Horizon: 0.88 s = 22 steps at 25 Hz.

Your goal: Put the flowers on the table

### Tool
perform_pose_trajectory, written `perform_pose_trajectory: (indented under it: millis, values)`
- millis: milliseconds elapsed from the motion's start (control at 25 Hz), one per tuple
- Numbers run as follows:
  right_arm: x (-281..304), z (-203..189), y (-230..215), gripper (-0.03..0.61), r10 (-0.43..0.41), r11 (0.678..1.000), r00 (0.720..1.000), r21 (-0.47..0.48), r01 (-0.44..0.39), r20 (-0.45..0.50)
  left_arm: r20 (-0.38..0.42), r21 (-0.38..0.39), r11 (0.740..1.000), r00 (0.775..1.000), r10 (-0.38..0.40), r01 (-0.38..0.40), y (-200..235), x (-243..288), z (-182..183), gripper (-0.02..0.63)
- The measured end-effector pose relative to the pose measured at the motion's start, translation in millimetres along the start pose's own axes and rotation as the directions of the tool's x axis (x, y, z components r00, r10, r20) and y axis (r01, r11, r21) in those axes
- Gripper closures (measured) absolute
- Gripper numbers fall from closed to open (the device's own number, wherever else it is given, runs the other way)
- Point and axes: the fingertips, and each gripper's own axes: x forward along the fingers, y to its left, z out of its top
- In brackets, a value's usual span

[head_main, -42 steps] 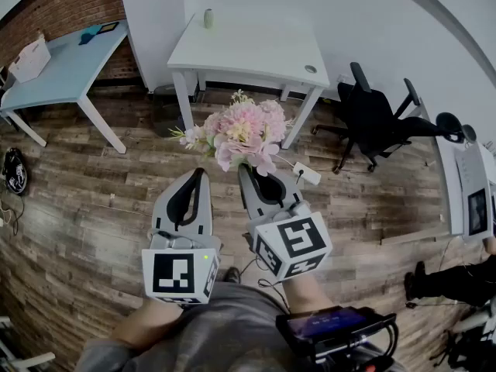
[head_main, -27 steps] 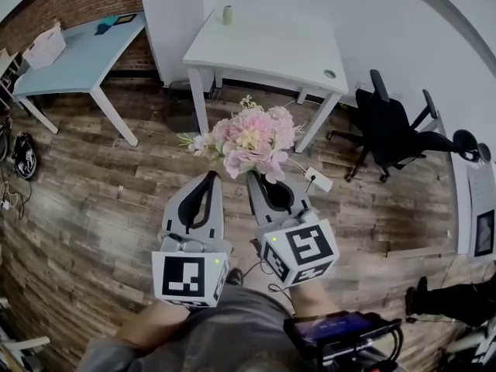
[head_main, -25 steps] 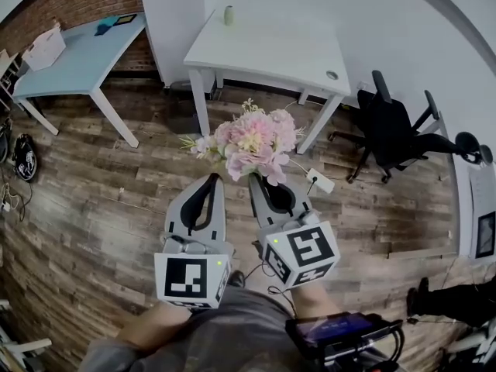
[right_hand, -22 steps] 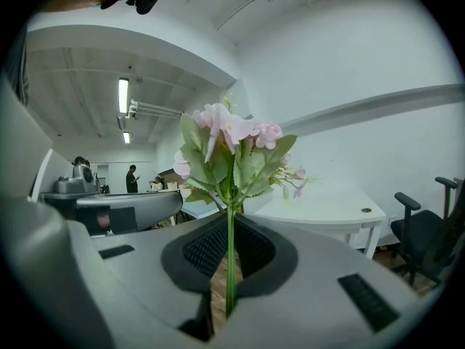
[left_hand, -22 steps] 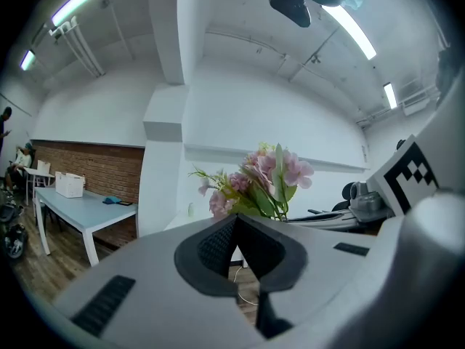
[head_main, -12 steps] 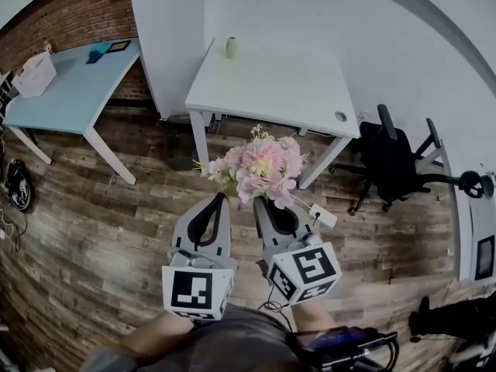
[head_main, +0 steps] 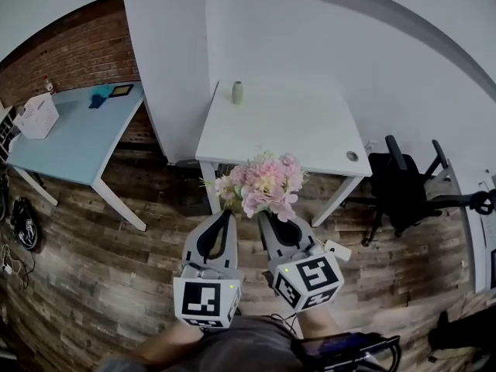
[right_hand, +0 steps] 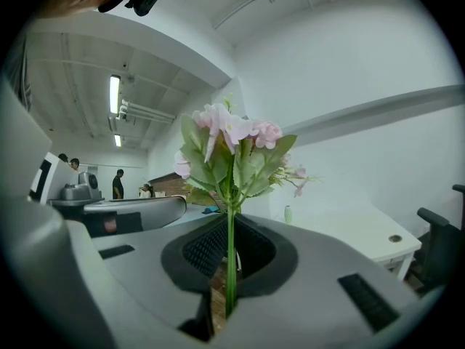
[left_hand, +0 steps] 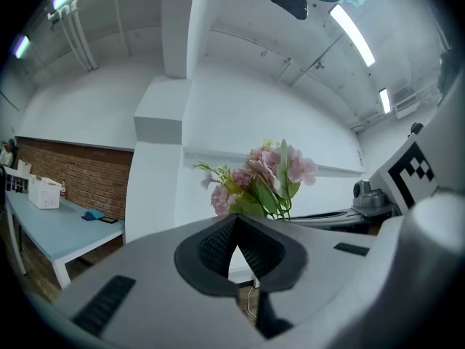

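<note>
A bunch of pink flowers with green leaves stands upright above my right gripper, which is shut on its thin green stem. In the head view the blooms overlap the front edge of the white table. A small pale green vase stands at that table's far left. My left gripper is held just left of the flowers, shut with nothing in it. The left gripper view has the flowers beyond the closed tips. In the right gripper view the table lies ahead to the right.
A light blue table with a white box stands at the left by the brick wall. A white pillar sits between the two tables. A black office chair is right of the white table; a white power strip lies on the wooden floor.
The white table has come nearer and larger in the head view. Both grippers keep the same pose, and the flowers stay gripped by the right one.
</note>
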Motion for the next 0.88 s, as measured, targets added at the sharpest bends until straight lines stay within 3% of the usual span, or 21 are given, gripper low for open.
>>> perform_pose_trajectory:
  millis: [440, 880]
  values:
    - [38, -3, -40, 0.556, -0.031, 0.999, 0.999, 0.022, 0.032, -0.010, -0.050, 0.002, 0.999, 0.998, -0.046, 0.046, 9, 55, -27, 0.606]
    - [113, -3, -135, 0.555, -0.014, 0.998, 0.999, 0.067, 0.017, -0.040, -0.130, 0.006, 1.000, 0.991, -0.021, 0.022, 23, 168, -50, 0.606]
